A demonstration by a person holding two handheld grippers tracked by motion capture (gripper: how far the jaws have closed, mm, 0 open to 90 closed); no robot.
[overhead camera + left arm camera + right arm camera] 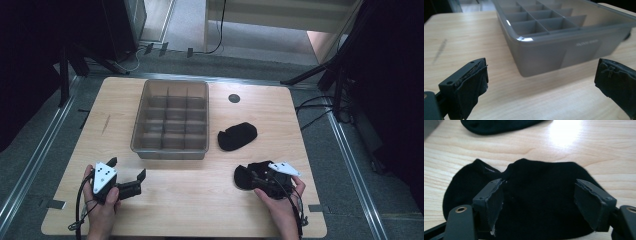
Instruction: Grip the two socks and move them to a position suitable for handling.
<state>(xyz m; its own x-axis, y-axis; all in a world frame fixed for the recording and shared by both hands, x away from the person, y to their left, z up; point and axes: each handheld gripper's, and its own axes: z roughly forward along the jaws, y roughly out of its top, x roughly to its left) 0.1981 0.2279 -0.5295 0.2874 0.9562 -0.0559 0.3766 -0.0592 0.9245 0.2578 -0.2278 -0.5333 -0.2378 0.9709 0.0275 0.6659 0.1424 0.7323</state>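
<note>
A black sock (244, 176) lies on the wooden table near the front right, seen close up as a sock (536, 195) in the right gripper view. My right gripper (257, 178) is directly over it, open, its jaws (540, 186) spread on either side of the fabric without pinching it. A second black sock (237, 136) lies further back, to the right of the bin, and shows as a sock (499, 125) at the top edge. My left gripper (127, 168) rests open at the front left, with nothing between its jaws (541, 72), pointing toward the bin's near wall.
A grey plastic bin (170, 150) divided into several compartments stands mid-table; its front wall (564, 52) is close to the left gripper. A small dark disc (234, 98) sits behind the socks. Stand legs and cables lie on the floor around the table.
</note>
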